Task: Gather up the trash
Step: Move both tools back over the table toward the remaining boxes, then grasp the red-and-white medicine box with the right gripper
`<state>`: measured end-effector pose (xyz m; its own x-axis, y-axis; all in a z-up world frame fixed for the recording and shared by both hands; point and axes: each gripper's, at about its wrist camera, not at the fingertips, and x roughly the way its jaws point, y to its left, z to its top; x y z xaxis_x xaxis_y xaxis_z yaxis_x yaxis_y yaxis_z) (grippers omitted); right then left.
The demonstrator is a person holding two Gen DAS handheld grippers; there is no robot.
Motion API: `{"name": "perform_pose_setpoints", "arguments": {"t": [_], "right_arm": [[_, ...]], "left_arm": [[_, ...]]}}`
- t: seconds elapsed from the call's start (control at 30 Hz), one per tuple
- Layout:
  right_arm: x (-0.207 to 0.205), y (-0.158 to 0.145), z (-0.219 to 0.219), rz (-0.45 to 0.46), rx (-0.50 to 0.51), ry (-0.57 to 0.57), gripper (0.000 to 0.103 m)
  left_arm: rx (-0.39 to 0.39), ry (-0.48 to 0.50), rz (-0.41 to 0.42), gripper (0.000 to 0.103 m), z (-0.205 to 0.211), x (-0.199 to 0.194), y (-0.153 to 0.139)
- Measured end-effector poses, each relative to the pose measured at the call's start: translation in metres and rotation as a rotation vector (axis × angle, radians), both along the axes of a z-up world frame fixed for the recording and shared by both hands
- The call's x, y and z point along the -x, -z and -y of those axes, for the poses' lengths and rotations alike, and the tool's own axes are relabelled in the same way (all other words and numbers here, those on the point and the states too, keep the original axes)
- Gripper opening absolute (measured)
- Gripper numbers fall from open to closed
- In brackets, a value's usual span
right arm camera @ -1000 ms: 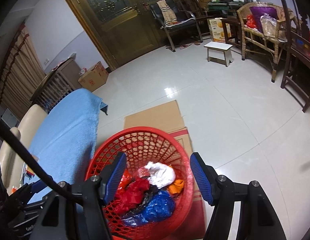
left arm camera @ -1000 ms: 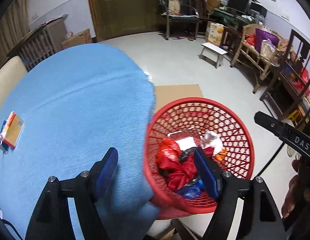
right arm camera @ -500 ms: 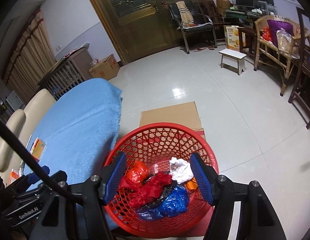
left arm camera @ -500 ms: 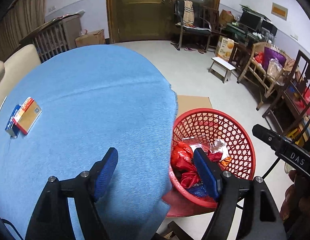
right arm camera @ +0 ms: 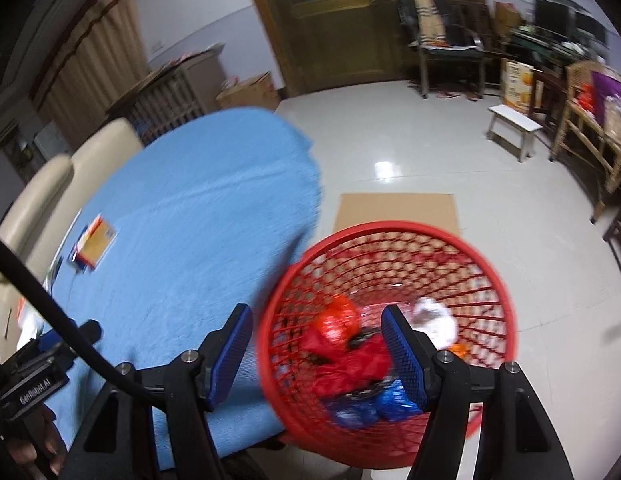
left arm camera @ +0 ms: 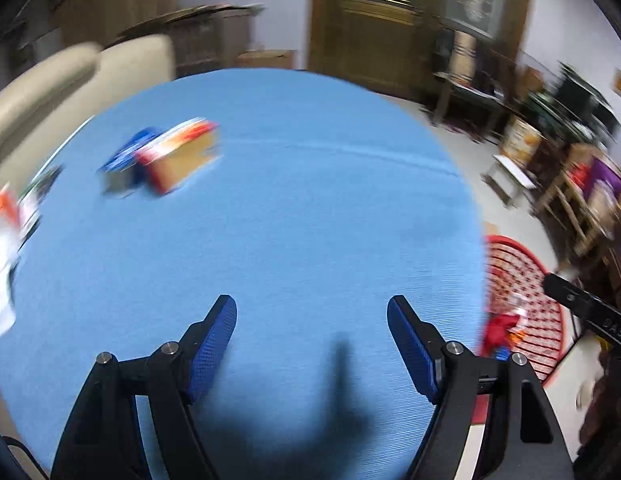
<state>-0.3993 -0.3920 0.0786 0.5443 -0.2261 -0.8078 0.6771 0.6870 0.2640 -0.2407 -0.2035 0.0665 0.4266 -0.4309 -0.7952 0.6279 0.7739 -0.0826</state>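
Note:
My left gripper point(left arm camera: 310, 312) is open and empty above the blue tablecloth point(left arm camera: 270, 220). A small orange and brown box point(left arm camera: 182, 158) lies on a blue packet point(left arm camera: 124, 160) at the far left of the cloth. More blurred wrappers point(left arm camera: 6, 232) lie at the left edge. A red mesh basket point(right arm camera: 482, 264) stands on the floor beside the table, holding red, blue and white crumpled trash point(right arm camera: 350, 344). My right gripper point(right arm camera: 316, 320) is open and empty over the basket's left rim. The box also shows in the right wrist view point(right arm camera: 95, 242).
A flat cardboard sheet point(right arm camera: 394, 208) lies on the tiled floor behind the basket. Beige chair backs point(left arm camera: 90, 76) stand at the table's far left. A small white stool point(right arm camera: 514, 124), wooden chairs and shelves line the right side of the room. The basket shows at right in the left wrist view point(left arm camera: 522, 280).
My left gripper has swung left from the basket to over the table; the boxes now lie closer ahead. My right gripper has shifted left toward the basket's left rim. Both stay open.

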Motion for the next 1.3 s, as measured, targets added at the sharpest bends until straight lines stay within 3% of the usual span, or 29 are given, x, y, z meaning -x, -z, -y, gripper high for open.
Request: {"name": "perform_pose_setpoints", "arguments": {"t": [0.23, 0.43, 0.5, 0.57, 0.9, 1.07, 1.3], "right_arm": [[-0.078, 0.004, -0.046, -0.014, 0.012, -0.195, 0.072], [-0.152, 0.004, -0.097, -0.009, 0.046, -0.413, 0.076], [-0.172, 0.005, -0.11, -0.003, 0.03, -0.466, 0.086], [-0.188, 0.007, -0.117, 0.005, -0.021, -0.493, 0.087], [-0.296, -0.006, -0.135, 0.073, -0.15, -0.414, 0.087], [-0.359, 0.005, -0.142, 0.035, -0.186, -0.32, 0.087], [-0.401, 0.027, -0.142, -0.024, -0.2, -0.263, 0.09]], "left_arm": [[0.009, -0.241, -0.053, 0.078, -0.08, -0.049, 0.018], [0.02, -0.314, -0.067, 0.078, -0.106, -0.064, 0.022], [0.018, -0.321, -0.073, 0.078, -0.109, -0.067, 0.025], [0.019, -0.324, -0.079, 0.078, -0.112, -0.072, 0.028], [0.031, -0.354, -0.086, 0.078, -0.123, -0.085, 0.027], [0.029, -0.382, -0.084, 0.078, -0.136, -0.088, 0.024], [0.015, -0.394, -0.083, 0.078, -0.142, -0.097, 0.022]]}}
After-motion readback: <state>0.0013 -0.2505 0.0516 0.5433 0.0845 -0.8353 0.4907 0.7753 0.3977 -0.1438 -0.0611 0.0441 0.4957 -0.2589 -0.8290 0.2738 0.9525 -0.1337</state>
